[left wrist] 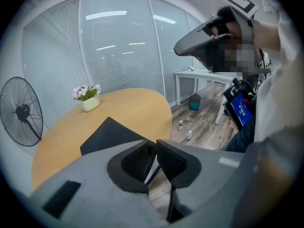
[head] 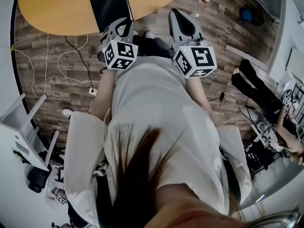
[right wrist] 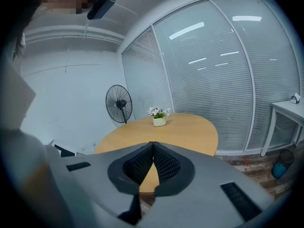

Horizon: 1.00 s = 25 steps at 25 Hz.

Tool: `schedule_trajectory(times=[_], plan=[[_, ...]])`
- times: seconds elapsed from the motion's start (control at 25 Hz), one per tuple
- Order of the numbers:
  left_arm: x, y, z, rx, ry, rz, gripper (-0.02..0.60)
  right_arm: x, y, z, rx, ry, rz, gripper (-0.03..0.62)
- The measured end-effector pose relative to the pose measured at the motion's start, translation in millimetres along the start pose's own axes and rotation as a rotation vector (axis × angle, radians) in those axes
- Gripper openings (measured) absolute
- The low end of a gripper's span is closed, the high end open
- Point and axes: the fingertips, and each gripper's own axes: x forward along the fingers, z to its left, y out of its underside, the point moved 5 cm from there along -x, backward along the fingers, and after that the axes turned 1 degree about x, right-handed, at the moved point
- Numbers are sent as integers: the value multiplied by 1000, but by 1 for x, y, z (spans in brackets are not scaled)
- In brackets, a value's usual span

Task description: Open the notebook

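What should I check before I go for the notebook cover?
1. Notebook closed and flat on the table: ok.
2. Left gripper empty: ok.
3. Left jaws wide enough to take the cover: not ok, only a narrow gap.
4. Right gripper empty: ok, jaws together.
5. A gripper touching the notebook: not ok, both hang short of it.
6. Which edge is the spine: cannot tell.
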Motion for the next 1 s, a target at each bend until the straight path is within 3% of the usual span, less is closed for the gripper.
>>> schedule_trajectory(times=[0.52,0.76,1.0], plan=[[-11,-6,1,-70,-156,28,49,-15,-28,-26,-34,-82,-74,2],[-9,-10,0,-96,-191,54,48,-18,-32,-43,-30,-117,-74,2],[-14,-8,4,-108,-219,69,46,-17,-29,-34,-36,-161,-63,2]])
